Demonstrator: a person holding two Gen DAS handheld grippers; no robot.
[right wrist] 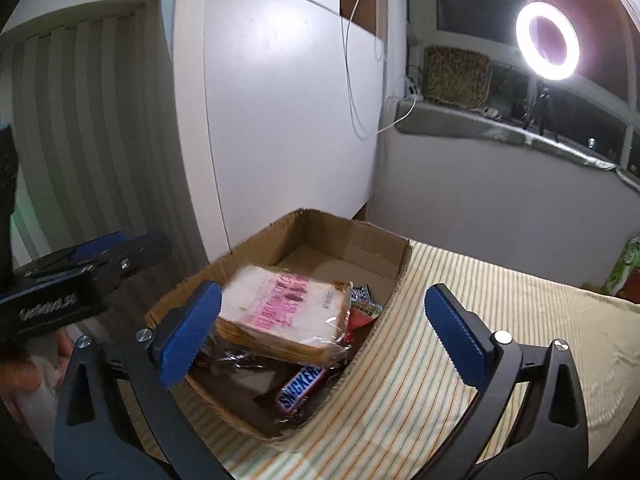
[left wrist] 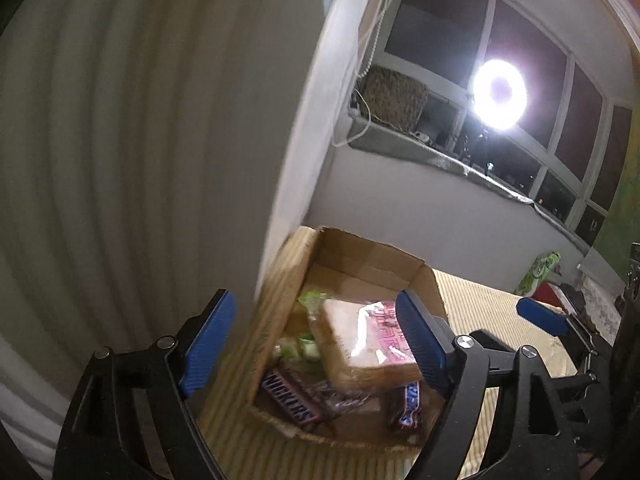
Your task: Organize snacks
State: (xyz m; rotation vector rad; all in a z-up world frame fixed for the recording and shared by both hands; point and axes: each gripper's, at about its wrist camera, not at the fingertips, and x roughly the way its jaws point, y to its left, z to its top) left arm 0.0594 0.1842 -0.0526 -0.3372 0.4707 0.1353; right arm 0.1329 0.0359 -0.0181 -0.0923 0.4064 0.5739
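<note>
An open cardboard box [left wrist: 372, 256] [right wrist: 352, 236] sits on a striped cloth. Inside it a clear-wrapped sandwich [left wrist: 360, 344] [right wrist: 280, 304] with pink print lies tilted on top of Snickers bars [left wrist: 288, 400] [right wrist: 300, 388]. A green packet [left wrist: 308, 300] and a red packet [right wrist: 362, 316] peek out beside it. My left gripper [left wrist: 316, 344] is open, straddling the box's left wall and the sandwich, with no pad pressing on either. My right gripper [right wrist: 324, 334] is open wide over the box's right wall, its left finger close to the sandwich.
A white cabinet panel [right wrist: 280, 100] rises just behind and left of the box. The striped cloth [right wrist: 460, 280] stretches to the right. A green carton [left wrist: 540, 272] stands far right. A window sill carries a woven basket [right wrist: 458, 76] and a ring light [right wrist: 524, 40].
</note>
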